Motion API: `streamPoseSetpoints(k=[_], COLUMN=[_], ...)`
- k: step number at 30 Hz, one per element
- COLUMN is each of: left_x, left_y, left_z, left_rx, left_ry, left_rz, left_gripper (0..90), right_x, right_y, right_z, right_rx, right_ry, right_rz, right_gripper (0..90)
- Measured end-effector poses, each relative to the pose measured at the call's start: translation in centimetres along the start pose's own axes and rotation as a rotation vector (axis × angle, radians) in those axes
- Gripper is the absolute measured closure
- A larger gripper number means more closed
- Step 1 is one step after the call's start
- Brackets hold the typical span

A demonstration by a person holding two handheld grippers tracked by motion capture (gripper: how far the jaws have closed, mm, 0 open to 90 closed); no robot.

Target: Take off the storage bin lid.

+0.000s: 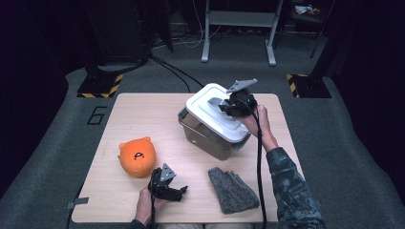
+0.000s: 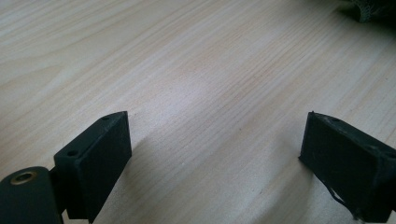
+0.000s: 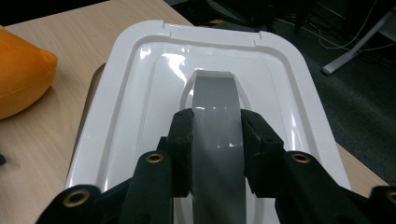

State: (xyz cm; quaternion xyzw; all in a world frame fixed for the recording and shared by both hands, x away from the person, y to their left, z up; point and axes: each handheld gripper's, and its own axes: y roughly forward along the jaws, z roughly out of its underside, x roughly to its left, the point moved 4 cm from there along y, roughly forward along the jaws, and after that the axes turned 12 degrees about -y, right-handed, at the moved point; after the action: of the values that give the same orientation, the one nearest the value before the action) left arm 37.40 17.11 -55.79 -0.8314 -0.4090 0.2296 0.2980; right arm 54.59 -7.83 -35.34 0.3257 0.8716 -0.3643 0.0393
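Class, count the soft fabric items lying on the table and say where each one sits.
2. The orange plush toy lies near the table's left front; the grey knitted cloth lies at the front, right of the left gripper.

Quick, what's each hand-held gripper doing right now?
Left hand-held gripper: open, holding nothing, over the table.
Right hand-held gripper: shut on the grey handle of the white lid.
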Motion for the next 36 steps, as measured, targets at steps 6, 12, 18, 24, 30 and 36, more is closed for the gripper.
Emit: streamPoseSetpoints(k=[6,12,18,24,30,36], left_x=[0.0,0.0,0.0,0.0,0.0,0.0], left_y=[0.0,0.0,0.0,0.0,0.0,0.0], left_z=[0.0,0.0,0.0,0.0,0.0,0.0], left_rx=[0.0,0.0,0.0,0.002,0.003,0.002], left_ry=[0.0,0.001,0.0,0.002,0.003,0.003], left_rz=[0.0,0.0,0.0,0.002,0.002,0.001], left_gripper=[8.5,8.5,8.5,8.5,8.5,8.5], right_x=[-1.3,-2.6,-3.7,-4.8,-6.2,-7.4], right_y=[-0.9,-1.9,-2.3,-2.7,-3.0,-3.4], right_z=[0.3,0.9,1.8,2.8,3.9,4.9], right_rx=[0.0,0.01,0.027,0.04,0.054,0.067], right_ry=[0.033,0.06,0.088,0.129,0.188,0.226], right_rz=[0.039,0.087,0.125,0.174,0.222,0.266], right_gripper=[66.6,66.6,66.6,66.6,66.6,66.6])
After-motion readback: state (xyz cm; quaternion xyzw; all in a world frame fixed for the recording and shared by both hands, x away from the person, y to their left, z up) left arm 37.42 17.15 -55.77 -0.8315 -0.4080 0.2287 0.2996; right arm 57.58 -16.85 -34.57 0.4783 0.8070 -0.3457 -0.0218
